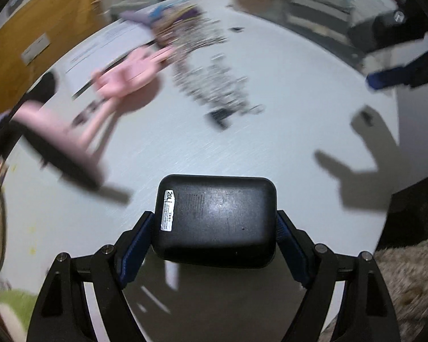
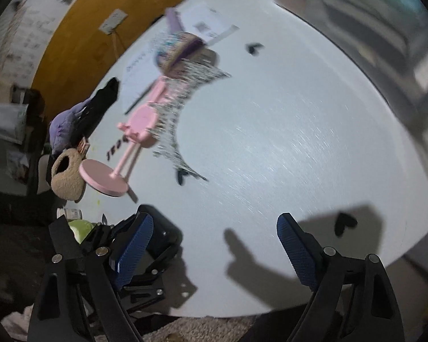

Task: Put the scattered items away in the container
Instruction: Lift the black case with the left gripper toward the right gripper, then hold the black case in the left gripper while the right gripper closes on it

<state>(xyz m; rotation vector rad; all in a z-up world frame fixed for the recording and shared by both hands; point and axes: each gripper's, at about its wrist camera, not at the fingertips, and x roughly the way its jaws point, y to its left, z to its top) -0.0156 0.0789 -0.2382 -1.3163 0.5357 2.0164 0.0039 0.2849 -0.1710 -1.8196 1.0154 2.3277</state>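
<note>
Black box (image 1: 215,219) sits pinched in our left gripper (image 1: 214,245), lifted for carrying to the far basket (image 2: 179,50); our right gripper (image 2: 216,245) hangs spread, free.

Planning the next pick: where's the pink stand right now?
On its side at the white table's left part, the pink stand lies beside the black-and-white patterned cloth, its round base near a tan fuzzy slipper.

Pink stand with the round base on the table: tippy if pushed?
Probably. The pink stand has a thin stem above its round base, so a high push would likely tip it. It looks rigid plastic, likely light. Pushing the base seems safer.
</note>
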